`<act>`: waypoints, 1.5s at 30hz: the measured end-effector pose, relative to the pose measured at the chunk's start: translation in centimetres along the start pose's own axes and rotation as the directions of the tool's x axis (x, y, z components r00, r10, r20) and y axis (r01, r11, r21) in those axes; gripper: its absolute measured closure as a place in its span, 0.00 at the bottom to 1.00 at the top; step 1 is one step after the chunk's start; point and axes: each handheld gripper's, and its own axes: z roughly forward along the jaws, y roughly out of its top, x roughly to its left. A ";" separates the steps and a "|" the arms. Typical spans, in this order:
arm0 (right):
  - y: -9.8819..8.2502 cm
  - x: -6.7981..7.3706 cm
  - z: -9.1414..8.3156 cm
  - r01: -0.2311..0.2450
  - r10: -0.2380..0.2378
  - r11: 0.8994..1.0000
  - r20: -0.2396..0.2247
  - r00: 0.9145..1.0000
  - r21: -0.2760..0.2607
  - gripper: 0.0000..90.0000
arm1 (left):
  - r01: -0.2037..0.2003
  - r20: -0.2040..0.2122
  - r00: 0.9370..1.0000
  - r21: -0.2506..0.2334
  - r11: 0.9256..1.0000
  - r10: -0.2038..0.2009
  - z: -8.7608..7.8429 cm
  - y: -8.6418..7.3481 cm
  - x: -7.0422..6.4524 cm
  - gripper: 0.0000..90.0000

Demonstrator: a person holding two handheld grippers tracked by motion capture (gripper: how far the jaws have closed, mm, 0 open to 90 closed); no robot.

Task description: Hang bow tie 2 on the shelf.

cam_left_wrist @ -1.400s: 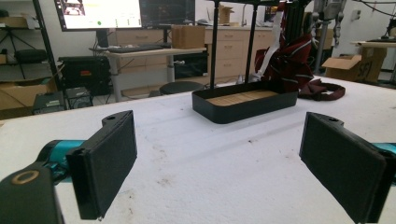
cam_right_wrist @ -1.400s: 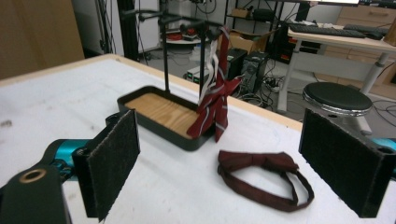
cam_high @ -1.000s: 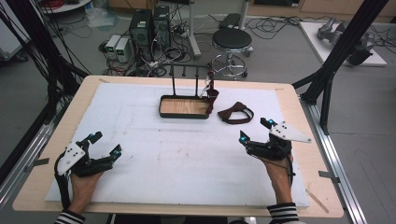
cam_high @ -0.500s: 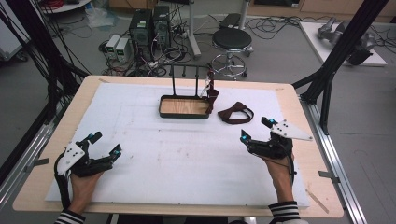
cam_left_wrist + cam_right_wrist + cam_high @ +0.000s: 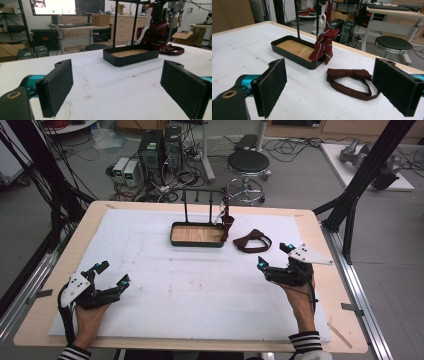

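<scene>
A dark red bow tie point(image 5: 252, 241) lies flat on the white mat, just right of a black tray point(image 5: 197, 234) with a wooden floor. A red striped tie point(image 5: 227, 222) hangs from the rack over the tray's right end. My right gripper point(image 5: 274, 255) rests open on the mat a little in front of the bow tie point(image 5: 352, 77), nothing between its pads point(image 5: 272, 86). My left gripper point(image 5: 113, 273) sits open at the near left, far from the tray point(image 5: 131, 56), also empty. The striped tie point(image 5: 324, 42) drapes onto the tray's rim.
Two thin black posts point(image 5: 186, 207) rise from the tray's back edge. The white mat point(image 5: 190, 285) covers most of the wooden table. A round stool point(image 5: 248, 162) and computer towers point(image 5: 160, 147) stand on the floor beyond the far edge.
</scene>
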 end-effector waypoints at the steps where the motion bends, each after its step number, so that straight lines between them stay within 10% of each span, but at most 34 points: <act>1: 0.0 0.0 0.0 0.000 0.000 1.000 0.000 1.000 0.000 0.13 | -0.001 -0.001 1.000 -0.001 1.000 0.001 0.0 0.0 0.0 0.13; 17: 3.1 -1.5 4.0 0.062 -0.065 0.987 0.015 0.998 0.147 0.13 | 0.011 0.005 1.000 0.000 1.000 -0.011 0.0 0.0 0.1 0.13; 45: 5.6 -5.4 11.0 0.061 -0.081 0.935 0.044 0.996 0.350 0.13 | 0.005 0.004 1.000 0.000 1.000 -0.005 0.0 0.0 0.0 0.13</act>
